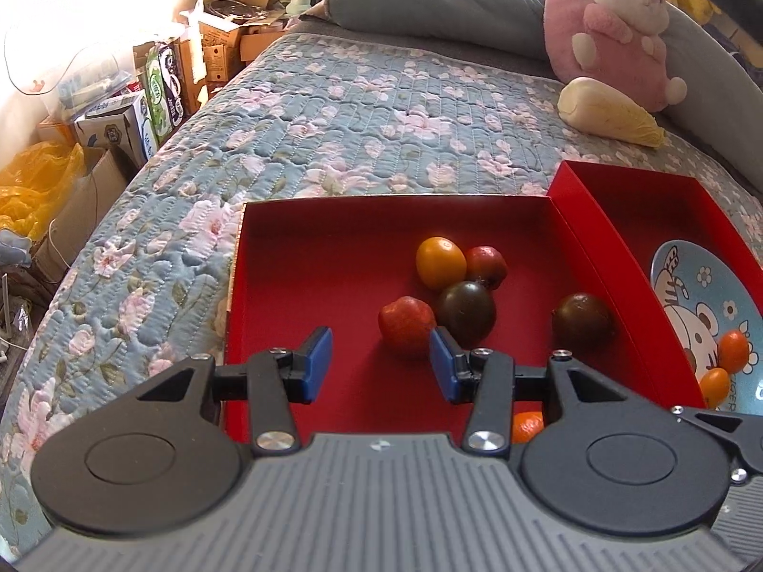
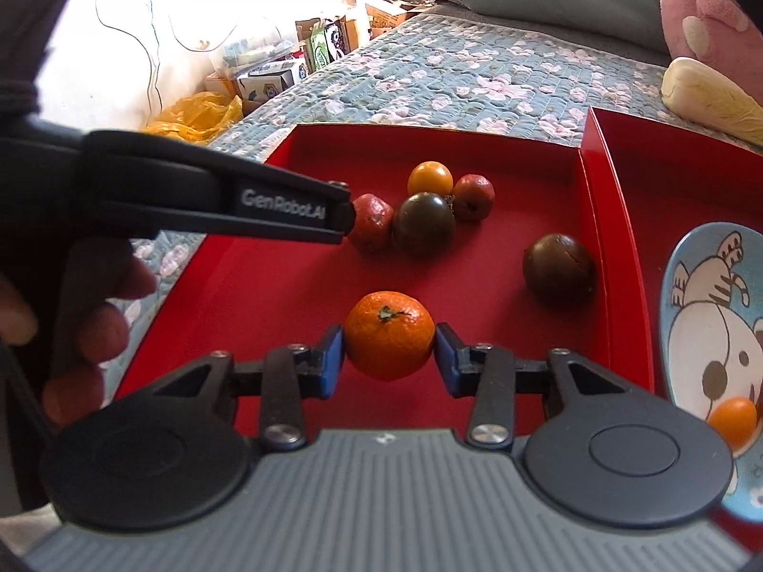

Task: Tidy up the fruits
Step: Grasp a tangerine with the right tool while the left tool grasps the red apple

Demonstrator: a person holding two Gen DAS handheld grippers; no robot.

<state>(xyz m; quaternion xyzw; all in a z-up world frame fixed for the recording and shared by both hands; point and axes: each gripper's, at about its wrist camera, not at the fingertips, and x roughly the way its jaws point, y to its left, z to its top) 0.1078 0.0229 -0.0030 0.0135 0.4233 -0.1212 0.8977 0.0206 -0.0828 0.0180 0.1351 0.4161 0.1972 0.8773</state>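
Your left gripper [image 1: 381,364] has bare red box [image 1: 305,286] floor from nine to twelve o'clock; a red fruit [image 1: 407,325] and dark fruit [image 1: 466,311] crowd one o'clock.

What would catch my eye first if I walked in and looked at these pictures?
Probably the bright mandarin sitting between the blue pads of the right gripper, low in a red box on a flowered bedspread. Behind it lies a cluster of small fruits, with the open left gripper hovering by a red one. To the right, a cartoon plate in a second red box holds small orange fruits, and a pink plush toy sits at the bed's head.
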